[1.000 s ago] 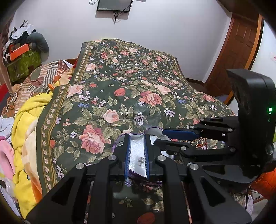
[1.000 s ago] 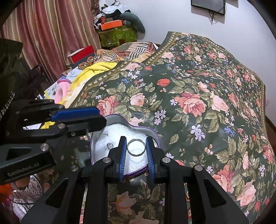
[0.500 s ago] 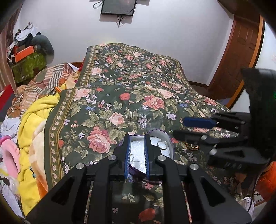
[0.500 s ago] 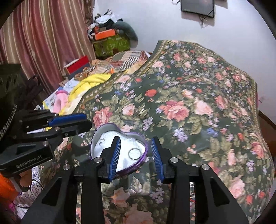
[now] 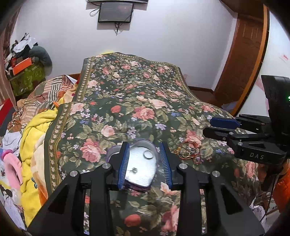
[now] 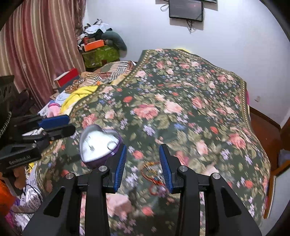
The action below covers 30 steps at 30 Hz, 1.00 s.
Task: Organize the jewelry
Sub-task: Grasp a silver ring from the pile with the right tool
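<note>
Left wrist: right gripper (image 5: pixel 220 127) marked "DAS"; other "GenRobot.AI".

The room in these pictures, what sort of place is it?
Most likely a home bedroom: a bed under a floral bedspread, striped curtains at the side, a small screen on the wall, and clothes heaped on boxes.

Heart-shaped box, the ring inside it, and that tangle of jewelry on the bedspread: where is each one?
Heart-shaped box (image 5: pixel 139 174): left wrist view, silvery inner floor.
Ring (image 5: pixel 147 155): left wrist view, on its band, lying in the box.
Tangle of jewelry (image 5: pixel 188 153): left wrist view, middle of the pile, right of the box.
</note>
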### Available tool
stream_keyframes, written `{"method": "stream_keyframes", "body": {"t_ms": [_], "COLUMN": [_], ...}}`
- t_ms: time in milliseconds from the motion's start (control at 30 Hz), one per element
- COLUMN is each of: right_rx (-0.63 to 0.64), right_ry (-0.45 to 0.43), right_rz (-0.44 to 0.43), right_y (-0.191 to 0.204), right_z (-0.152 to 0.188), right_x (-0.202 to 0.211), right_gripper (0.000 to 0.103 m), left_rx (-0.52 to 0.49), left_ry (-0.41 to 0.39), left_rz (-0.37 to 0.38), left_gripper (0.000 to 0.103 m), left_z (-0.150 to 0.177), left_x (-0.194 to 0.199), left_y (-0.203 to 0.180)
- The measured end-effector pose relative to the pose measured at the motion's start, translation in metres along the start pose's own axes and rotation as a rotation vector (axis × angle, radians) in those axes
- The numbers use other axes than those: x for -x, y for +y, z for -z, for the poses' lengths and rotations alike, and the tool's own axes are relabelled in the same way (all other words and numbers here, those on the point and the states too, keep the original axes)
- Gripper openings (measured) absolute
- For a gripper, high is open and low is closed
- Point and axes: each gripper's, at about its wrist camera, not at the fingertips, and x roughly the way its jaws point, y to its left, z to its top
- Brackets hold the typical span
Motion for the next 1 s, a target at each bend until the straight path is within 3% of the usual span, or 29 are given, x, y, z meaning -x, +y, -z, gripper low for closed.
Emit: {"method": "stream_keyframes", "body": {"t_ms": [133, 533, 1000], "right_rx": [-0.006, -0.014, 0.001], "right_ry": [0.039, 0.229, 0.231], "right_rz": [0.017, 0.022, 0.053], "right_y": [-0.009, -0.022, -0.029], "right_z": [0.015, 0.049, 0.031], "right_x": [0.001, -0.037, -0.065], "right_gripper": [0.034, 0.034, 0.034], "left_rx": [-0.029, -0.060, -0.039], "left_ry": [0.008, 0.060, 0.064], "left_rz": [0.003, 0.016, 0.022], "left_gripper": [0.043, 0.044, 0.044], "left_z": [0.003, 0.012, 0.006], "left_x": [-0.002, -0.029, -0.052], "left_y": [-0.016, -0.030, -0.016]}}
